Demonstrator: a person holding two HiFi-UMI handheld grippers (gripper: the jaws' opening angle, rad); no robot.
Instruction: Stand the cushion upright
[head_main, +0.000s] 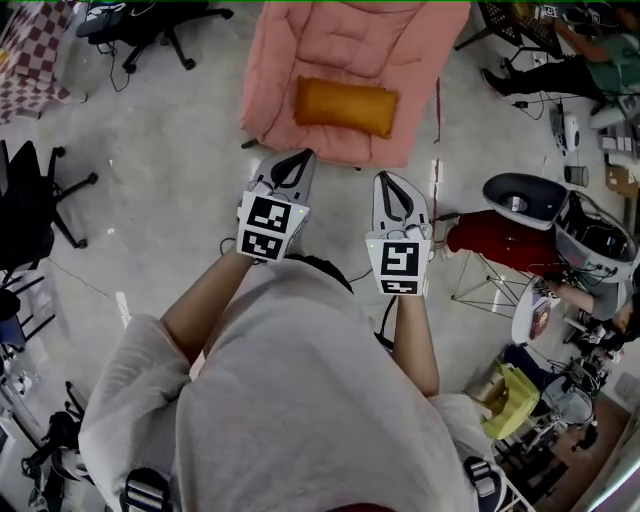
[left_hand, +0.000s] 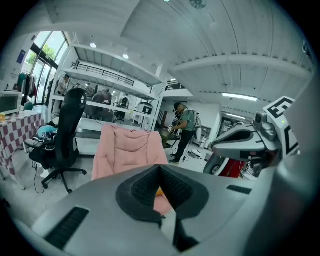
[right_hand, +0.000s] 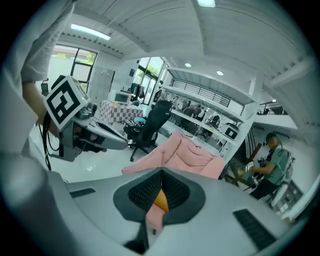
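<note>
An orange cushion (head_main: 345, 105) lies flat on the seat of a pink padded lounge chair (head_main: 340, 40) at the top of the head view. Both grippers are held side by side over the floor, short of the chair's front edge and apart from it. My left gripper (head_main: 298, 157) is shut with nothing in it. My right gripper (head_main: 386, 179) is likewise shut and empty. In the left gripper view the closed jaws (left_hand: 160, 168) cover most of the chair (left_hand: 127, 150). In the right gripper view a sliver of the cushion (right_hand: 161, 200) shows below the closed jaws (right_hand: 161, 173).
A black office chair (head_main: 150, 20) stands at the upper left, another (head_main: 30, 200) at the left edge. A round white-and-black seat (head_main: 525, 195) and a red object (head_main: 495, 240) stand to the right. A person (head_main: 590, 70) sits at the upper right. Cables lie on the floor.
</note>
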